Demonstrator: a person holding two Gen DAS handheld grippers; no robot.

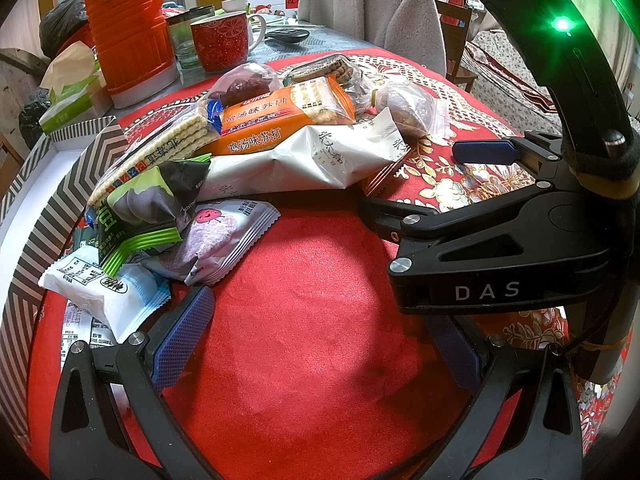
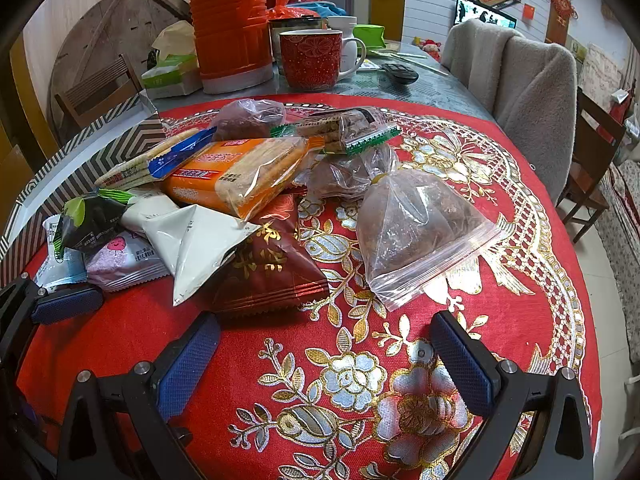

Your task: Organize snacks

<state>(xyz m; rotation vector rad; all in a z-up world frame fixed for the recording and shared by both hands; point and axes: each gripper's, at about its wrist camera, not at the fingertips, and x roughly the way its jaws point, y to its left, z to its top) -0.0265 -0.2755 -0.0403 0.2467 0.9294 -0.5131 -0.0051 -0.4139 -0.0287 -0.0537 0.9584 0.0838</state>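
Covering the table, a red embroidered cloth [image 2: 400, 360] lies under both spread, empty tools [image 1: 316, 344] [image 2: 324, 356].

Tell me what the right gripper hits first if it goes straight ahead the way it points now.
Probably the clear zip bag: it lies on the red cloth ahead of the open right gripper, slightly right of centre. The dark red packet sits just left of that line; depth is unclear.

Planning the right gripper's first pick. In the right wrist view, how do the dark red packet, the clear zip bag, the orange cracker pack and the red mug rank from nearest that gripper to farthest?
1. dark red packet, just ahead, toward the left finger.
2. clear zip bag, ahead, to the right.
3. orange cracker pack, mid-pile, left of centre.
4. red mug, beyond the red cloth, at the back.
The right gripper is open, holding nothing.
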